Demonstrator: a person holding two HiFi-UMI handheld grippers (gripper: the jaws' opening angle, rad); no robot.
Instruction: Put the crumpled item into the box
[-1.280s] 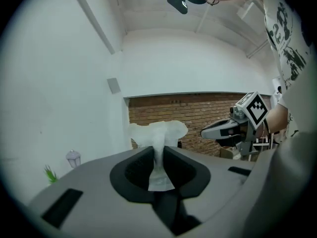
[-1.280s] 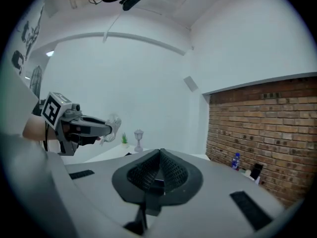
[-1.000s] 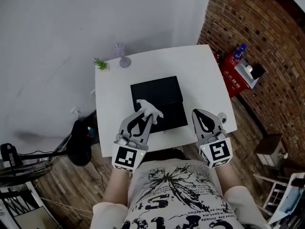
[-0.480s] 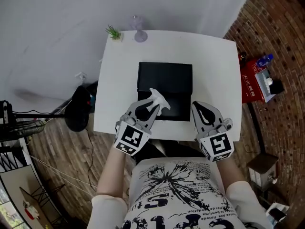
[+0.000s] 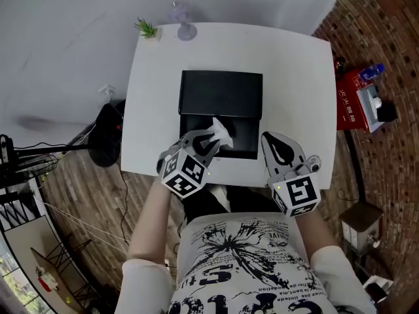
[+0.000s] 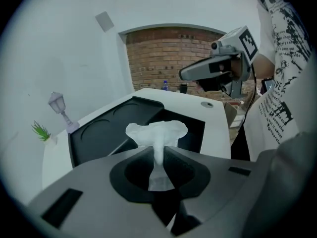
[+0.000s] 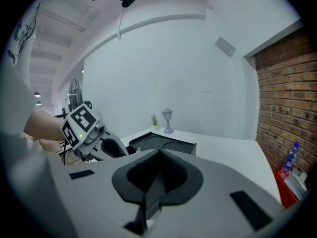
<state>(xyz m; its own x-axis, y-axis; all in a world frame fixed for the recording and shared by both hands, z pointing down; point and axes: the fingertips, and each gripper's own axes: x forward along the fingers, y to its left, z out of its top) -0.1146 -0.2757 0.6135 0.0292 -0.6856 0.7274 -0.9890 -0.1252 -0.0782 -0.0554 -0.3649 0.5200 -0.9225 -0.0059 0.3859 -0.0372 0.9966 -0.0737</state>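
Note:
A black box [image 5: 221, 94] lies open on the white table [image 5: 156, 110], its lid flat at the far side and the open compartment nearer me. My left gripper [image 5: 211, 136] is shut on a crumpled white tissue [image 5: 220, 130], which it holds over the compartment's near left part. In the left gripper view the tissue [image 6: 157, 132] flares out above the pinching jaws, with the box [image 6: 104, 133] beyond. My right gripper [image 5: 273, 142] hovers at the box's near right corner. Its jaws [image 7: 159, 155] are shut with nothing between them.
A small lamp ornament [image 5: 182, 25] and a tiny green plant [image 5: 146, 29] stand at the table's far left edge. A red case [image 5: 357, 103] sits on the floor by the brick wall at right. A black stool [image 5: 105, 142] stands left of the table.
My left gripper has carried the tissue forward and to the right, from the box's near left edge to above its open compartment. The right gripper has kept its place.

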